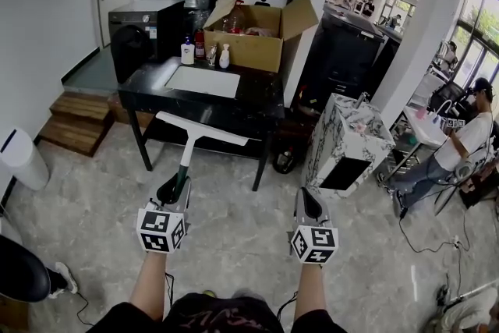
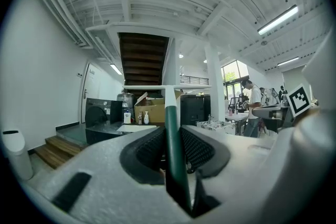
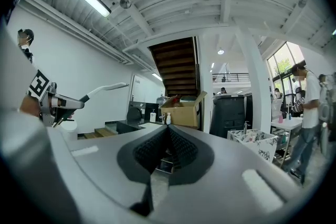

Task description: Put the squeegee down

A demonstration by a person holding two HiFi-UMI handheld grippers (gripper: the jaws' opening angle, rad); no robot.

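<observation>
My left gripper point(image 1: 173, 195) is shut on the green handle of a squeegee point(image 1: 187, 154); its white blade point(image 1: 202, 129) points toward the black table point(image 1: 257, 101). In the left gripper view the green handle point(image 2: 173, 149) runs up between the dark pads to the white blade point(image 2: 167, 87). My right gripper point(image 1: 309, 204) is shut with nothing in it, level with the left one, over the floor. In the right gripper view the pads meet at the tips point(image 3: 167, 131), and the squeegee point(image 3: 102, 88) shows at the left.
On the black table lie a white board point(image 1: 204, 80), an open cardboard box point(image 1: 254, 37) and small bottles point(image 1: 189, 51). A black appliance point(image 1: 146, 33) stands at its left end. A marbled bin point(image 1: 348, 143) is to the right, wooden steps point(image 1: 72, 125) to the left. A person point(image 1: 451, 154) sits at the far right.
</observation>
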